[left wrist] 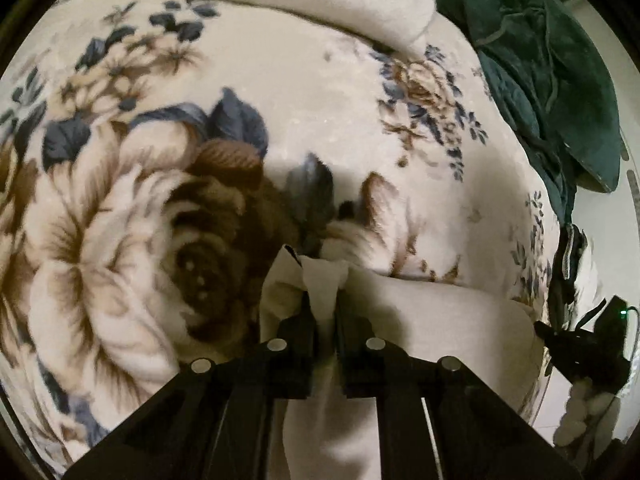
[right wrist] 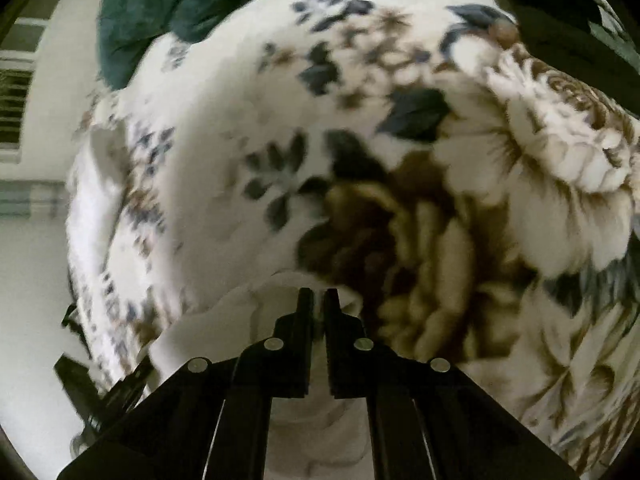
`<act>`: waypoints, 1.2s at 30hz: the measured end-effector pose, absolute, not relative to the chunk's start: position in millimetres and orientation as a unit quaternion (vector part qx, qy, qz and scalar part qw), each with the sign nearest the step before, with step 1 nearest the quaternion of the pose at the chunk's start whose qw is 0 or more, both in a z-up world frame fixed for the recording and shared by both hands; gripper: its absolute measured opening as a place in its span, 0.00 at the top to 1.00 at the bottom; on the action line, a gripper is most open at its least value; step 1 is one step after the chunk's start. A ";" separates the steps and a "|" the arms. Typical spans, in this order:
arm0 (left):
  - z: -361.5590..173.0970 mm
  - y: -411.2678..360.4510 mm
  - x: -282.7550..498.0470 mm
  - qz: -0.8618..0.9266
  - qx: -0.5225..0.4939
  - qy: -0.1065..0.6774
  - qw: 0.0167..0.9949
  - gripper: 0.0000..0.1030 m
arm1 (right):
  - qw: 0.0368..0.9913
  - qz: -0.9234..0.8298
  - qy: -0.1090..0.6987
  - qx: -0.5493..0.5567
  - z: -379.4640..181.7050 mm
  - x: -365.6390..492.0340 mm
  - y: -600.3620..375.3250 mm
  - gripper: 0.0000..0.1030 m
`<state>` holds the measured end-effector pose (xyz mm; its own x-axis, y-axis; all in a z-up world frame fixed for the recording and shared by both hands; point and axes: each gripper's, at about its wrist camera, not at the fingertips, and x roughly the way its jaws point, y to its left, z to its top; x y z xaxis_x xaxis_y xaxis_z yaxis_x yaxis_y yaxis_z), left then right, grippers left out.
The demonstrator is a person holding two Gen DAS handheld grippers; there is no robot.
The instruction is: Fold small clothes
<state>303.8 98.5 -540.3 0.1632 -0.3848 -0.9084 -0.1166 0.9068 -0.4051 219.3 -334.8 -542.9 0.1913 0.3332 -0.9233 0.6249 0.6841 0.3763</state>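
A small cream-white garment (left wrist: 432, 320) is held up over a floral blanket (left wrist: 120, 220). My left gripper (left wrist: 322, 296) is shut on one bunched edge of it, with cloth poking up between the fingers. My right gripper (right wrist: 318, 294) is shut on another edge of the same garment (right wrist: 240, 320), which hangs to the left and below the jaws. The right gripper also shows at the right edge of the left wrist view (left wrist: 580, 344). The rest of the garment is hidden under the grippers.
The blanket (right wrist: 440, 160) with brown and blue flowers covers the bed. A dark green cloth (left wrist: 540, 60) lies at the bed's far side, also in the right wrist view (right wrist: 160, 0). A cream fold (left wrist: 320, 4) lies at the top. A pale wall and window (right wrist: 20, 80) stand beyond.
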 end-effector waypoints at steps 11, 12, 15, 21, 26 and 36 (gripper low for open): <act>-515.9 133.1 262.5 -0.084 -0.297 0.629 0.713 0.70 | 0.634 -0.033 0.637 0.438 -519.8 173.6 -338.9 0.43; -516.2 133.8 256.8 -0.080 -0.296 0.633 0.711 0.70 | 0.620 -0.023 0.648 0.441 -523.4 164.8 -333.9 0.43; -520.3 131.6 251.5 -0.073 -0.296 0.636 0.709 0.67 | 0.592 -0.008 0.670 0.448 -539.3 139.9 -318.1 0.46; -529.1 130.5 249.4 -0.085 -0.307 0.637 0.702 0.44 | 0.599 -0.027 0.696 0.394 -561.6 121.2 -302.4 0.94; -532.4 128.0 253.5 -0.119 -0.333 0.624 0.697 0.32 | 0.612 0.009 0.663 0.432 -543.1 129.1 -315.0 0.32; -572.3 100.0 272.9 -0.177 -0.332 0.640 0.670 0.19 | 0.582 0.110 0.643 0.485 -602.9 179.7 -312.9 0.20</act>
<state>272.9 100.0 -572.3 0.1172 -0.6620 -0.7403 -0.1891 0.7169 -0.6710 179.7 -312.9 -602.9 0.1478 0.7520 -0.6423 0.4971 0.5050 0.7056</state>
